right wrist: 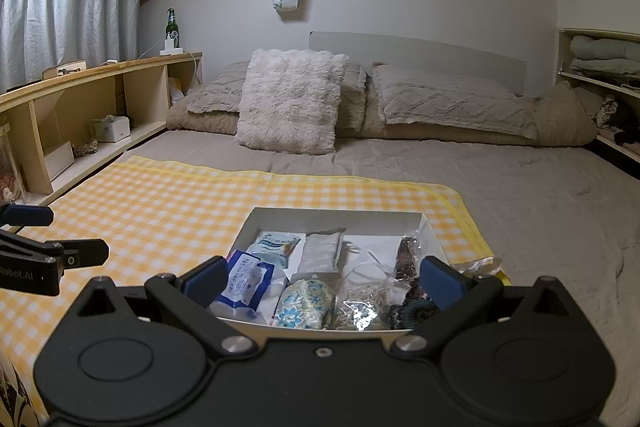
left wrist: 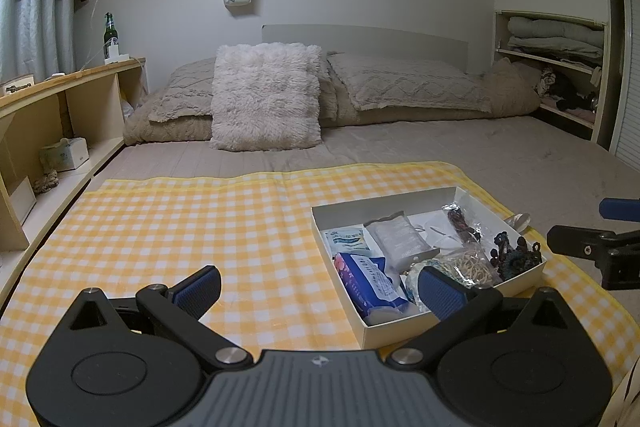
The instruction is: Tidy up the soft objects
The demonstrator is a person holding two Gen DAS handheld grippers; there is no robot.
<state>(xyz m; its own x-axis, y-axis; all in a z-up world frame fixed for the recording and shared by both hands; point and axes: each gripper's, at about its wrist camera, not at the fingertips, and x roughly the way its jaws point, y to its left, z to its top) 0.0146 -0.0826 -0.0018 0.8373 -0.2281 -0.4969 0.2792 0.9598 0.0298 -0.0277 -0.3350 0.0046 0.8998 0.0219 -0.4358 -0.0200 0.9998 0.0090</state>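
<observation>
A white shallow box (left wrist: pixel 400 203) (right wrist: pixel 328 214) sits on a yellow checked cloth (left wrist: pixel 200 223) (right wrist: pixel 160 211) on the bed. It holds several soft packets: a blue tissue pack (left wrist: pixel 370 285) (right wrist: pixel 244 285), a white pouch (left wrist: pixel 396 237) (right wrist: pixel 322 251), a flowered pouch (right wrist: pixel 306 303), a bag of rubber bands (left wrist: pixel 474 267) (right wrist: pixel 360 307) and dark scrunchies (left wrist: pixel 516 251) (right wrist: pixel 416 305). My left gripper (left wrist: pixel 320 291) is open and empty, at the box's near left corner. My right gripper (right wrist: pixel 324 281) is open and empty, straddling the box's near side.
A fluffy white cushion (left wrist: pixel 266 101) (right wrist: pixel 292 99) leans on beige pillows (left wrist: pixel 408 83) at the head of the bed. A wooden shelf (left wrist: pixel 60 115) (right wrist: pixel 80 107) runs along the left, with a green bottle (left wrist: pixel 109 31). Shelves with folded bedding (left wrist: pixel 556 39) stand at right.
</observation>
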